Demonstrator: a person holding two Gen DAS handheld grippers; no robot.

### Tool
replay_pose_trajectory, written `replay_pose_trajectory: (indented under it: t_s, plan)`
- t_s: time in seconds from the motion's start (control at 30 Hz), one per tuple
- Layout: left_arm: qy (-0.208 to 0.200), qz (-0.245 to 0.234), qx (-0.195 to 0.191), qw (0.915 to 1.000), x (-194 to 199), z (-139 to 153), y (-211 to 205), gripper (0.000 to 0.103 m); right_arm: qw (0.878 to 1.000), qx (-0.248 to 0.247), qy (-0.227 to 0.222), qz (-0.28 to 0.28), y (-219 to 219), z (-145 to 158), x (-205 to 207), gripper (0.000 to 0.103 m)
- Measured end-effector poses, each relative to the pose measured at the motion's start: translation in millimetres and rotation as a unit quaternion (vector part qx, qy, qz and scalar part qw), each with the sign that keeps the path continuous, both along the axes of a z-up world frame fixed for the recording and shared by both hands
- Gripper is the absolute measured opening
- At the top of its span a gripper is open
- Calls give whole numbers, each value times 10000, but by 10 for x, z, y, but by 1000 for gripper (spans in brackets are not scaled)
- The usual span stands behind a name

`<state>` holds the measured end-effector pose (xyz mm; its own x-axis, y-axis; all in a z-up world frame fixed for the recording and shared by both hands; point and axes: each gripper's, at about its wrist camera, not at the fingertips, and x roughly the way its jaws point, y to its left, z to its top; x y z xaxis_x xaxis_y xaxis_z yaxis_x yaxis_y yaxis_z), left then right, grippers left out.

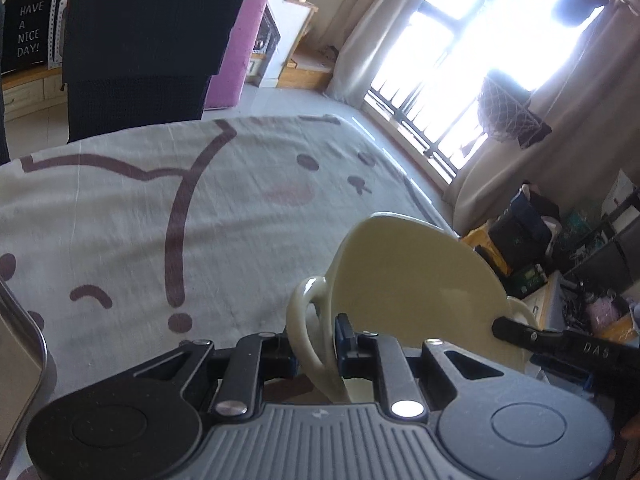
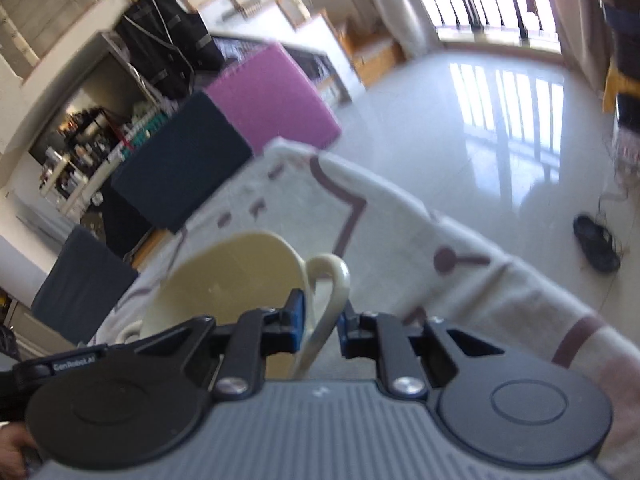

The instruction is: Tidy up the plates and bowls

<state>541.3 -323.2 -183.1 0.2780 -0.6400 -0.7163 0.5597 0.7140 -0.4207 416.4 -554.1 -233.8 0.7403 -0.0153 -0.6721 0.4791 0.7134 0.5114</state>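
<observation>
A cream two-handled bowl point(image 1: 408, 280) is held up between both grippers above the table with the printed cloth point(image 1: 160, 208). My left gripper point(image 1: 316, 344) is shut on one loop handle point(image 1: 306, 320). My right gripper point(image 2: 320, 324) is shut on the other loop handle point(image 2: 332, 288) of the same bowl point(image 2: 232, 280). In the left wrist view the right gripper's finger point(image 1: 520, 330) shows at the far handle. In the right wrist view the left gripper shows at the lower left edge. The bowl is tilted in both views.
A metal tray's rim point(image 1: 28, 344) shows at the left edge. Dark chair backs point(image 1: 144, 52) stand at the table's far side, with a pink block point(image 1: 240, 52) behind. The tablecloth edge point(image 2: 500, 264) drops to a shiny floor with a shoe point(image 2: 596, 248).
</observation>
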Motion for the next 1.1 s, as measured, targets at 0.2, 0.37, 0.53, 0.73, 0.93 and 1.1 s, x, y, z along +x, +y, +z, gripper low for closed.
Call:
replay_pose_trajectory:
  t_s: [0.2,0.37,0.53,0.73,0.93,1.1]
  plan:
    - [84,-106,-28,9999,45,-5,-1,19,9994,322,-76,-124,-52,-36,5,30]
    - [119,-53,13,9999,96,-32,-43,21,9995,148,-100,-262,-37,-32,36,35]
    - [131,-62,-41,9999,112,-34,-46,21,9997,-171,-132,-136,-13,26,91,34]
    - [68,-30,-25,10000,67,-9,-58,16,9989,-466,-30,32,15,52,107,33]
    - [-28,151,-249,9996,30,171,22,14,9981,-608,-72,82,41,135,90,32]
    - [-290,221,-363,9987,-34,501,103,14,9967,-722,-342,142,107,326,8,32]
